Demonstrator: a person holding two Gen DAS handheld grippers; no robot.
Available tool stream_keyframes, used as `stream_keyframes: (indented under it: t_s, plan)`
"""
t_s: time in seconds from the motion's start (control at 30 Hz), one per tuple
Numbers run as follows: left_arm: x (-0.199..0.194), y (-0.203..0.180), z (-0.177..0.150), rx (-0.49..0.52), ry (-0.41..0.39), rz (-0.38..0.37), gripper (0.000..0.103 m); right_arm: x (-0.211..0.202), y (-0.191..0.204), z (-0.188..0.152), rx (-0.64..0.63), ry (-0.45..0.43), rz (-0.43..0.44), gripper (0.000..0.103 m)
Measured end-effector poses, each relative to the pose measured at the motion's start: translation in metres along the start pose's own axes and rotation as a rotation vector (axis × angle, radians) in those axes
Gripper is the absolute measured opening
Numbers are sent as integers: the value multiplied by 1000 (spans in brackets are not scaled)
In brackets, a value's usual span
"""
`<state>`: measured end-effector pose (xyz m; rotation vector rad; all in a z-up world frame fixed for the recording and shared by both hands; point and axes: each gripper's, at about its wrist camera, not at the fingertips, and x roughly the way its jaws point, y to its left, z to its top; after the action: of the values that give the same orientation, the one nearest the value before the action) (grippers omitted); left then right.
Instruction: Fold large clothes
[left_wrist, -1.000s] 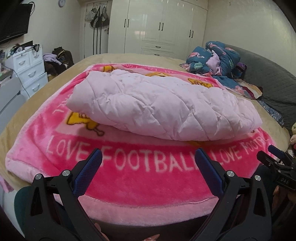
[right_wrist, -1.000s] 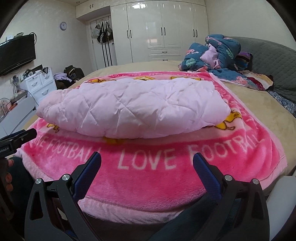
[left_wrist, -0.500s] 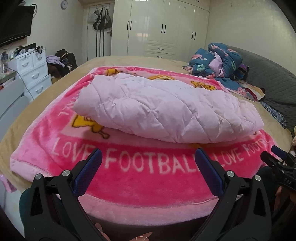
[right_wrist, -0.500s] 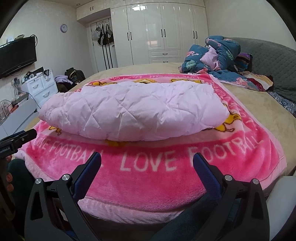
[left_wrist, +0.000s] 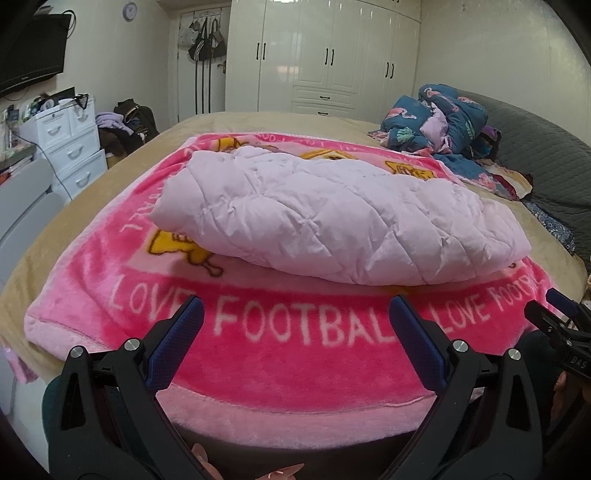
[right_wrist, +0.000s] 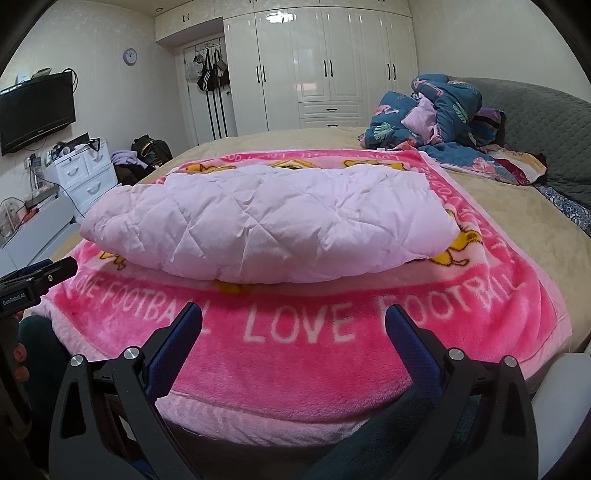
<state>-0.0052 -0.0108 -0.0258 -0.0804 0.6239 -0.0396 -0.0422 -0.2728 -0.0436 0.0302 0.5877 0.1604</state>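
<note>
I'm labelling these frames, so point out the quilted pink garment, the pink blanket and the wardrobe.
quilted pink garment (left_wrist: 332, 218), left wrist view, middle of its top surface.
pink blanket (right_wrist: 295, 354), right wrist view, bare near band below the lettering.
wardrobe (right_wrist: 314, 70), right wrist view, a centre door panel.

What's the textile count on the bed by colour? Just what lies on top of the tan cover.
Pale pink quilted garment, folded, on the blanket: 1
Hot pink printed blanket, spread flat: 1
Dark blue floral bedding heap, by the grey headboard: 1
Total: 3
Both grippers, left and right, have their jaws apart and hold nothing.
</note>
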Motion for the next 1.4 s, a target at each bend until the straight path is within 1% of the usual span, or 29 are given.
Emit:
stream_keyframes:
  t_s: [0.2,1.27,1.33,1.4]
  plan:
    - [-4,-2,0,0,-14,-11,94,0,1,0,-2,0,-2,99]
    - [-6,-4,0,12,-12,-16,94,-3,-1,1,-6,-4,-9,99]
    - [-6,-4,0,13,-11,-7,94,-3,-1,2,-7,-5,-9,99]
    - [-6,-7,0,30,-18,22,94,-3,-1,2,-6,-5,-10,99]
